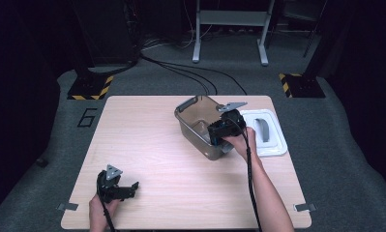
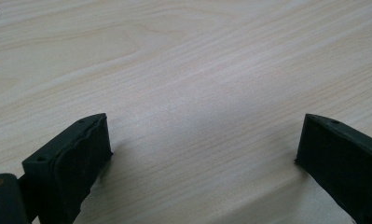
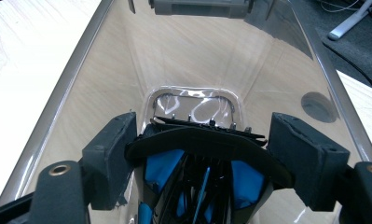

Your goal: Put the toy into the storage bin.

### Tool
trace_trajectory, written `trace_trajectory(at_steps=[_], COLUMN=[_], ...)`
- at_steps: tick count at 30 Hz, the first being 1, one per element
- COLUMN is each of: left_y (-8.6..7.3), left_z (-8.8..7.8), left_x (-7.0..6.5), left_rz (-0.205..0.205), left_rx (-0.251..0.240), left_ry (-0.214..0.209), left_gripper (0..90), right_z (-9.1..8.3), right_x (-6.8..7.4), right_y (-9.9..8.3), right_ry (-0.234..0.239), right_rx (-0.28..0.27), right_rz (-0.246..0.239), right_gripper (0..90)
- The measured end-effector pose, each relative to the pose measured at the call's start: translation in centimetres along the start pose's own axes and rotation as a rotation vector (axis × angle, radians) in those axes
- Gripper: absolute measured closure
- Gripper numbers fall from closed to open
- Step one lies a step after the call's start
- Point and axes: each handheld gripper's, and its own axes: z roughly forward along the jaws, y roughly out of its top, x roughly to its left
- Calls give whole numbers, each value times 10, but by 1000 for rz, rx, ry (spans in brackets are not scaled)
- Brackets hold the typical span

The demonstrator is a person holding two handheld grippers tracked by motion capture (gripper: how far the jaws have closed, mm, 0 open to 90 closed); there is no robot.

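A clear plastic bin (image 1: 193, 121) with grey handles stands right of the table's middle. My right gripper (image 1: 214, 137) reaches into its near end from the right. In the right gripper view the jaws (image 3: 200, 140) point down the inside of the bin (image 3: 104, 70), and their pads press on both sides of a black and blue object (image 3: 197, 158) held over the bin's floor. What the object is I cannot tell. My left gripper (image 1: 131, 189) rests near the front left of the table. Its jaws (image 2: 204, 140) stand wide open over bare wood (image 2: 197, 70).
A white lid (image 1: 274, 145) with a grey handle lies flat just right of the bin, near the table's right edge. Cables and stand feet are on the floor beyond the far edge. The light wood table (image 1: 147, 140) stretches bare between the two grippers.
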Motion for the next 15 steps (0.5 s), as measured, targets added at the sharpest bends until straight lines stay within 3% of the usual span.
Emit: trace_trajectory(at_steps=[9,15], left_y=[0,0], left_z=[0,0], left_x=[0,0], left_rz=[-4,-6], left_rx=[-1,-5], left_ry=[2,2], left_gripper=[28,28], right_z=[-6,-11], right_x=[2,4], right_y=[1,6], right_ry=[1,-13], right_rx=[37,91], right_rz=[-32,-31], right_gripper=[245,244])
